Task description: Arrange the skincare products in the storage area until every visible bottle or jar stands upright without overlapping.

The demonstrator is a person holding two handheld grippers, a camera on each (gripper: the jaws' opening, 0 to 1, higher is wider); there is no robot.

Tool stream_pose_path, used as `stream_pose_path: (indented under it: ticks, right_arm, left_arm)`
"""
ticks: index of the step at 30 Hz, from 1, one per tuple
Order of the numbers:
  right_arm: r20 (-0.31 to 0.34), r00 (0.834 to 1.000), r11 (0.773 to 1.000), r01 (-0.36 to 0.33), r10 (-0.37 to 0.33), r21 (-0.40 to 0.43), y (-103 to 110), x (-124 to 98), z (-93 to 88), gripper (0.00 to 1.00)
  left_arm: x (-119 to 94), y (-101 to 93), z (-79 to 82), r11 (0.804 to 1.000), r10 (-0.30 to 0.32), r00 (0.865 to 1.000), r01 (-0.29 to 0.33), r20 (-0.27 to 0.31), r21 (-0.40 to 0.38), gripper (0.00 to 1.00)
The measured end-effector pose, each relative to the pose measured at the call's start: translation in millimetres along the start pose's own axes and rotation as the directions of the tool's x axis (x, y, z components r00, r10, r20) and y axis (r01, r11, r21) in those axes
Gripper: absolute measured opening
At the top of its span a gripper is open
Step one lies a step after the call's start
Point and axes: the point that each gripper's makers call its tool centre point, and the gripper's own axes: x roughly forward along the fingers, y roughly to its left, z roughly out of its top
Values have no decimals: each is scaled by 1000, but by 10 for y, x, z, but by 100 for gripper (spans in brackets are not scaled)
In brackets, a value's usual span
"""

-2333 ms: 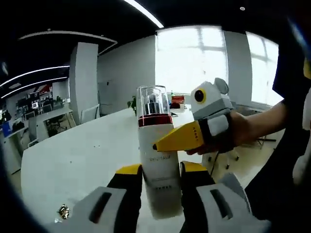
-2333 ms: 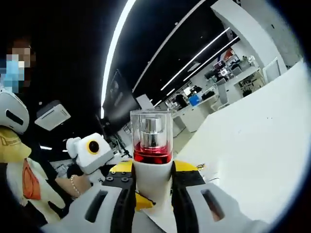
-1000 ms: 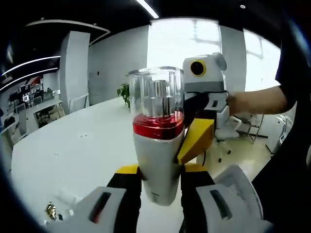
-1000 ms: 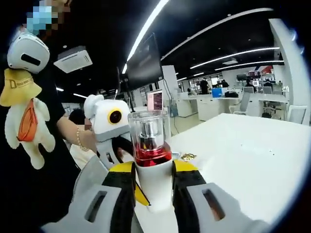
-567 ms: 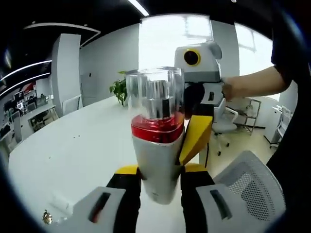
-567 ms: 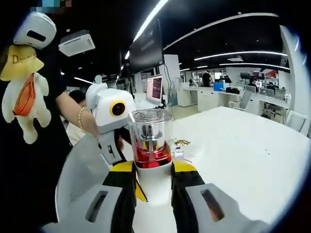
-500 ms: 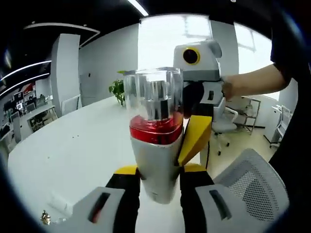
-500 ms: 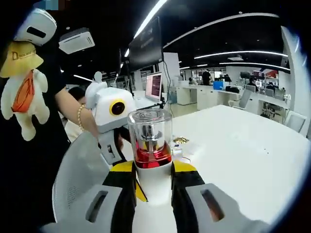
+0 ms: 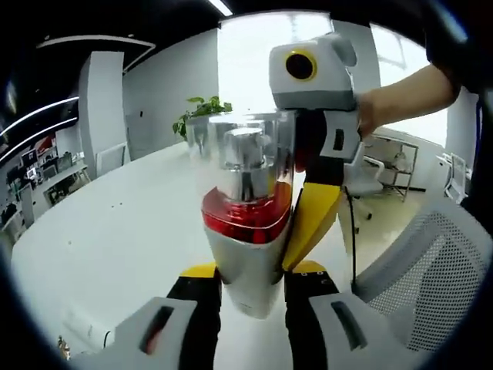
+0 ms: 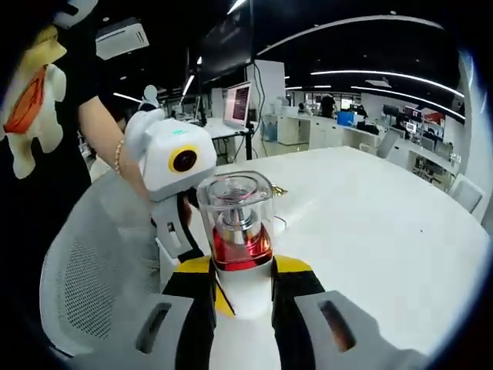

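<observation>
At frame centre we see both hand-held grippers, left (image 9: 248, 291) and right (image 10: 241, 291), clamped on one white bottle with a red band and clear cap (image 9: 245, 223). It is held aloft above the white worktop (image 10: 385, 223).

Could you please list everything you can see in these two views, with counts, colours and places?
bottle: one, white body, red band, clear cap over a silver pump; held between both hand-held grippers, above the table.
table: one, white, large, below and behind the bottle.
chair: one, grey mesh back, at the table edge beside the person.
plant: one, green, beyond the far end of the table.
monitor: one, lit screen, on a desk behind the table.
plush toy: one, cream with orange, hanging on the person's dark clothes.
left hand-held gripper: black and yellow jaws shut on the bottle's base.
right hand-held gripper: black and yellow jaws shut below the red band.
</observation>
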Motion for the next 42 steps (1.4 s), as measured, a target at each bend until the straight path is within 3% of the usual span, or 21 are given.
stream_pose_path:
  ticks: [11,13,16,29,42]
  right_arm:
    - [-66,998,999,-10,8,-35,-137,162,-257,26]
    - [-63,998,999,-7,5,-34,-172,146,-254,26]
    - [-56,998,999,-11,8,-49,-193,137,-228,26]
    - [-46,999,999,14,-15,-35,-436,130,-241,27]
    - [-40,999,996,30,-34,-84,-895,247,-245,27]
  left_arm:
    - [169,117,-235,1000,19,999,-19,-43,2,28]
    - [158,139,-201,999,25,999,-26,-22,-46,28]
    - [161,192,-186,1000,29,999,-29,-16,-11,28]
    - [312,390,-128,1000,24,1000,-23,9,-13,29]
    - [499,743,-87,999,38,999,-38,1,31,30]
